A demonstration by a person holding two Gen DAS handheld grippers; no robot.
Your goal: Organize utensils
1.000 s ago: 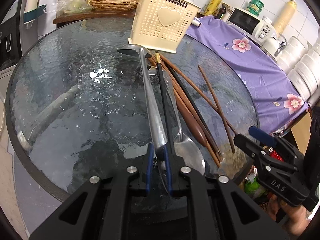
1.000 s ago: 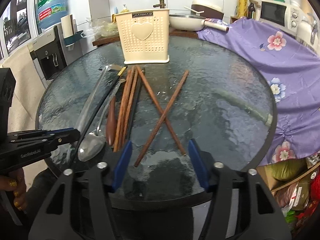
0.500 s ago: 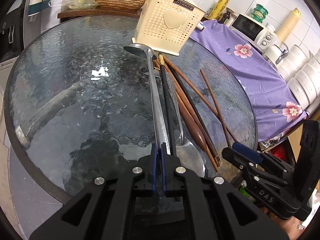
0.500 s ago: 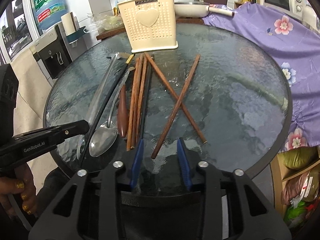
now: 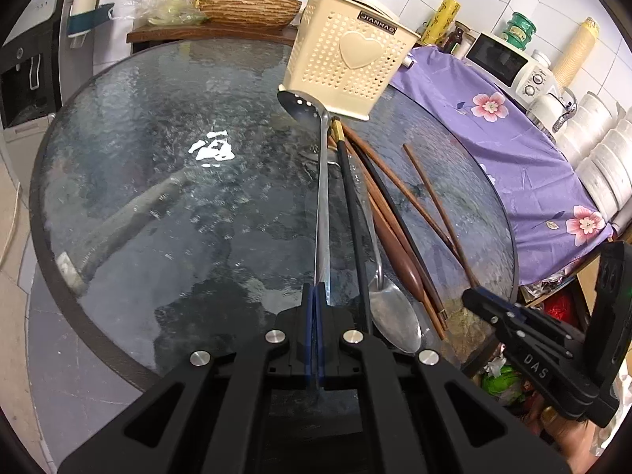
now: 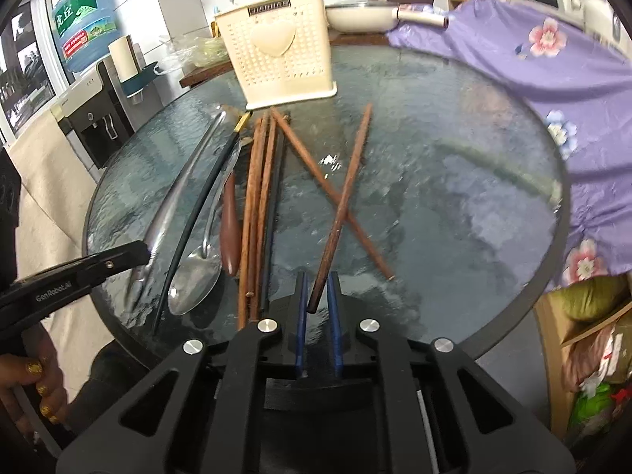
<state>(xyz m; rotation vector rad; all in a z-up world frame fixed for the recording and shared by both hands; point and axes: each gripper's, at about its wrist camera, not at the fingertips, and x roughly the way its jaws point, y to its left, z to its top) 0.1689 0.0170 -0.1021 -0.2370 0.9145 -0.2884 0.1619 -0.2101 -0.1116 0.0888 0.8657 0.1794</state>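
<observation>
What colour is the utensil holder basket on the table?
Cream, with a raised heart on its front; clearest in the left wrist view.

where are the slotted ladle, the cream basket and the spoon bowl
slotted ladle (image 5: pixel 323 197), left wrist view, middle of its steel handle
cream basket (image 5: pixel 357 49), left wrist view, on the raised heart on its front
spoon (image 5: pixel 395 318), left wrist view, centre of its bowl

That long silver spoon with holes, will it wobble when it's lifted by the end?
Probably. The slotted spoon is long, and the left gripper pinches only its handle tip, so the far bowl may droop. Its shiny metal looks slippery and might twist. It seems stiff, so it likely won't bend.
</observation>
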